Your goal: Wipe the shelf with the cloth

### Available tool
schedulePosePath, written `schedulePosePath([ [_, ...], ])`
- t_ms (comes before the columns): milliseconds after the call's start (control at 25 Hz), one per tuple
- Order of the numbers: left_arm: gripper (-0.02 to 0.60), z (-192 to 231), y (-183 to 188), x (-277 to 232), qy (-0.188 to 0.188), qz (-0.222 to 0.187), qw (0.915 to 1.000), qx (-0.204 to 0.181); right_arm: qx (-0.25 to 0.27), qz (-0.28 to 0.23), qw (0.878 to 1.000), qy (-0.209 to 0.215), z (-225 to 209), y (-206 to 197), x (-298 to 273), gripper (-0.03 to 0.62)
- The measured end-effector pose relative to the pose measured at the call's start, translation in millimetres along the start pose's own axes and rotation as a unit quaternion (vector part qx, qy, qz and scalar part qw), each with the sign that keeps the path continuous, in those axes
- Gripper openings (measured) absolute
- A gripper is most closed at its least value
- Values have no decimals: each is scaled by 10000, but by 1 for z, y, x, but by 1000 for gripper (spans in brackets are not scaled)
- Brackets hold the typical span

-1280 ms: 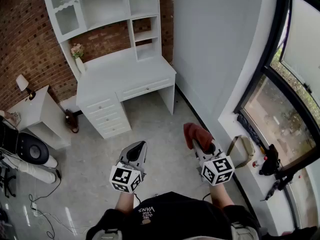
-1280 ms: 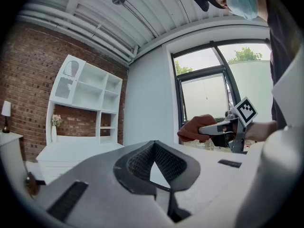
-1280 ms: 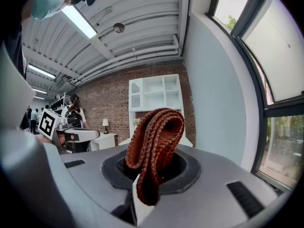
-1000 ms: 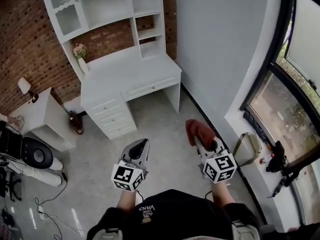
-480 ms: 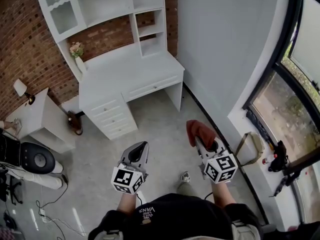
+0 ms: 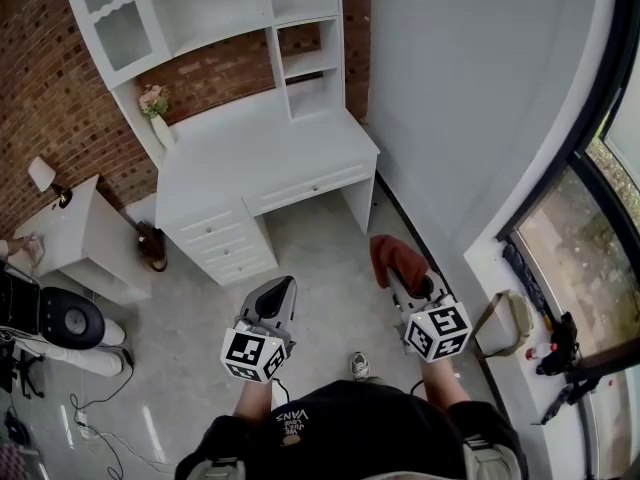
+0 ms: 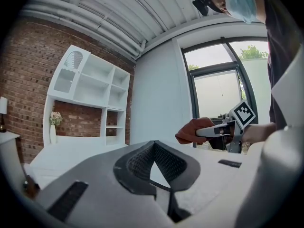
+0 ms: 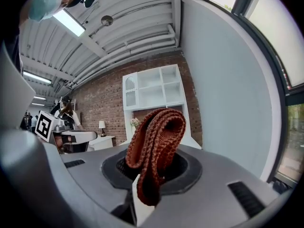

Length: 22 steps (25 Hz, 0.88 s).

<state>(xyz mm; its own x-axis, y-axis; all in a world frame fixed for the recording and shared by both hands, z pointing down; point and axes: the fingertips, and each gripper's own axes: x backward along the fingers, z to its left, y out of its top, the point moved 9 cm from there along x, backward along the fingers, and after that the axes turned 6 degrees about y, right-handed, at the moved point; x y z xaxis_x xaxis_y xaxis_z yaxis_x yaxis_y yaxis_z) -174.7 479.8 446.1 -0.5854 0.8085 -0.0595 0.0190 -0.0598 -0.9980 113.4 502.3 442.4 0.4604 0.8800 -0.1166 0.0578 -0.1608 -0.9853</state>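
The white shelf unit [image 6: 230, 8] stands on a white desk [image 6: 260, 148] against the brick wall, well ahead of both grippers. It also shows in the left gripper view [image 7: 90, 84] and in the right gripper view [image 8: 154, 91]. My right gripper [image 6: 405, 280] is shut on a folded rust-red knitted cloth [image 6: 397, 256], which bulges up out of the jaws [image 8: 154, 146]. My left gripper [image 6: 282, 288] is held level beside it, shut and holding nothing [image 7: 153, 161]. From the left gripper view, the cloth [image 7: 190, 131] hangs in the air to the right.
A vase of flowers [image 6: 155, 103] stands at the desk's back left corner. A small white side table with a lamp [image 6: 60, 218] and a black round seat [image 6: 65, 318] are on the left. A grey wall and a window sill [image 6: 510, 298] run along the right.
The person has stepped toward the desk, and a foot now shows on the floor. Both grippers keep their pose, the cloth still in the right one.
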Motion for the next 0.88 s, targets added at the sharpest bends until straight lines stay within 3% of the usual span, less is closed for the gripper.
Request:
schedulePosePath([
  [560, 6, -5, 2, -134, 537, 17, 9985, 48, 61, 61, 9984, 555, -135, 23, -86, 87],
  [880, 6, 16, -1, -170, 671, 211, 9975, 85, -96, 129, 9978, 638, -165, 20, -126, 87],
])
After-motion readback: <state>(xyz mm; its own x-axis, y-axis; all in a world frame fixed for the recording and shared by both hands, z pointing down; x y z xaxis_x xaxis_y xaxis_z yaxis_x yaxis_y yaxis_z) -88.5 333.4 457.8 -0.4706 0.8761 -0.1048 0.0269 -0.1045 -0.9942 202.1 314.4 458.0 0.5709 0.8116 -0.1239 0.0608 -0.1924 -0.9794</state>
